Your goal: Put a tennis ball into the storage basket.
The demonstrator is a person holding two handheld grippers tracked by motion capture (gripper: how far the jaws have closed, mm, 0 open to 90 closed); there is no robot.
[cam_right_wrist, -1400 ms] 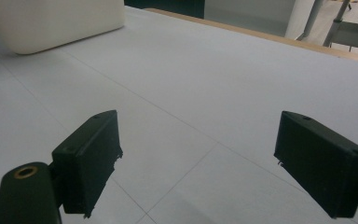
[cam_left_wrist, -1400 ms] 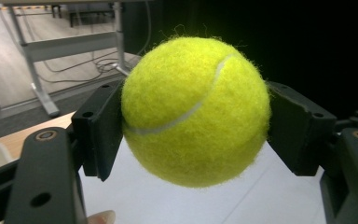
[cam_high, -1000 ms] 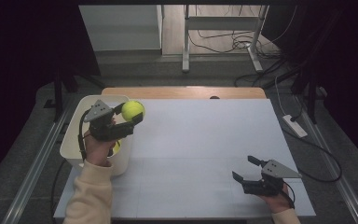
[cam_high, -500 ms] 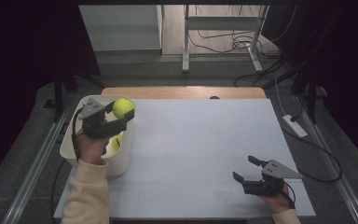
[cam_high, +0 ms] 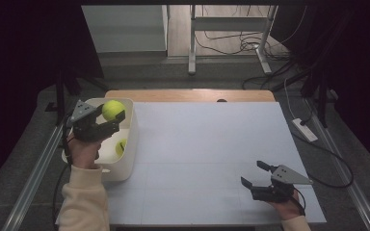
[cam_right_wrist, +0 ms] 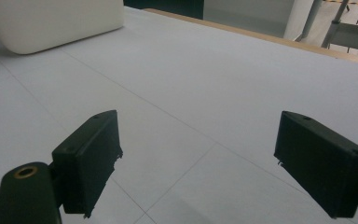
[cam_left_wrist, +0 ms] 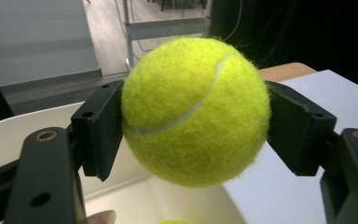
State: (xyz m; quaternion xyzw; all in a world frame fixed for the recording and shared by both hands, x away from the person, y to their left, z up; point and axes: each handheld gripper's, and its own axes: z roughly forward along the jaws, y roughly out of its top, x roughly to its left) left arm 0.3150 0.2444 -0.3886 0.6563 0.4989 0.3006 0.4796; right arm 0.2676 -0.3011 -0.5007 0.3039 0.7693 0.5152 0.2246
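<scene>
Dim room, white tabletop (cam_high: 212,144) running out from the near edge. Closest in, at the near right corner: right gripper (cam_high: 252,173), parked low over the bare sheet with jaws spread wide and nothing between them. Well away from all the action, so probably not needed for what comes next.

Further up on the left side: left hand (cam_high: 83,151) in a cream sleeve, holding the left gripper (cam_high: 112,114) up above a white tub (cam_high: 127,144) at the table's left edge. Jaws clamped on a tennis ball (cam_left_wrist: 196,112), one pad on each side, fuzz squashed slightly against them. Clearly up in the air, not resting on anything.

Now the bit that matters: from the gripper camera, looks like the ball hangs right over the tub's table-side wall, with tub interior below and to the left, white sheet off to the right. From above, sits over the far inner part of the tub. Second tennis ball (cam_high: 121,147) already down inside, nearer the person. Seems like a drop-off in progress, so just needs a straight release, maybe a nudge further in first so nothing clips the rim and bounces out onto the table.

Past that: strip of wooden edge (cam_high: 188,95) at the far end, then grey floor, metal frame legs (cam_high: 191,43) and loose cables (cam_high: 231,43).
</scene>
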